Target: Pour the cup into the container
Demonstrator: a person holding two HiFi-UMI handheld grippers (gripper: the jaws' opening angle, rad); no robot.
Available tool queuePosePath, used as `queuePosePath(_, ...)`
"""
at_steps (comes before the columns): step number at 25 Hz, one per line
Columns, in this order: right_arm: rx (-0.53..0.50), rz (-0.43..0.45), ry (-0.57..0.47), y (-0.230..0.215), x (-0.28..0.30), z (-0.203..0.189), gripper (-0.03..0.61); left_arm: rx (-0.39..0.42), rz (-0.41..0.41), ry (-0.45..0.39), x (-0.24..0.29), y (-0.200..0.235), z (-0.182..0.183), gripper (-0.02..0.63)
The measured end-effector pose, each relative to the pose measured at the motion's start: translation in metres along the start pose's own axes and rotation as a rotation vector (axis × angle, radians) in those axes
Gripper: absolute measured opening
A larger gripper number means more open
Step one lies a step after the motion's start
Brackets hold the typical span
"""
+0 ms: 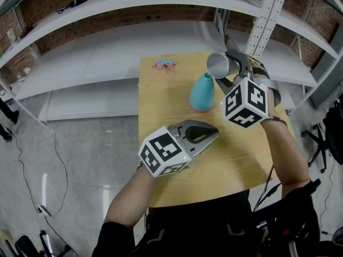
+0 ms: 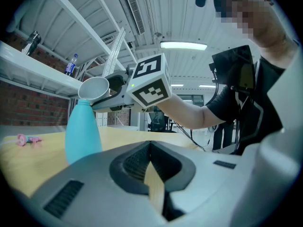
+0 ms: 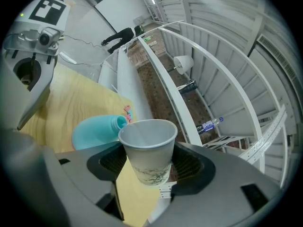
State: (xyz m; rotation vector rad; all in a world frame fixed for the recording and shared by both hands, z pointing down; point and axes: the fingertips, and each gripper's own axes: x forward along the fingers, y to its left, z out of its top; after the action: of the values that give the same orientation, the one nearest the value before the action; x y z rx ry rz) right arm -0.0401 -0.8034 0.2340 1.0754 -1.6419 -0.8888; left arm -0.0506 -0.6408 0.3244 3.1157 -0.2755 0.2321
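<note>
Cup (image 3: 147,155) rim tips over container (image 1: 202,92) mouth, well inside table (image 1: 161,106) edges.

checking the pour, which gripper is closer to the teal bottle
Right. The right gripper holds the cup just over the mouth of the teal bottle; the left gripper sits apart, nearer the person.

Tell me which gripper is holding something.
The right gripper: its jaws grip the paper cup, tipped over the teal bottle. The left gripper has shut, empty jaws.
</note>
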Motion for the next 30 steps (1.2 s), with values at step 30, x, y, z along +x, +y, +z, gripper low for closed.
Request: queuePosePath(30, 0.351, 0.085, -0.103, 0.004, -0.004, -0.021, 0.304, 0.002, 0.001, 0.0, -0.002, 0.0, 0.0, 0.002)
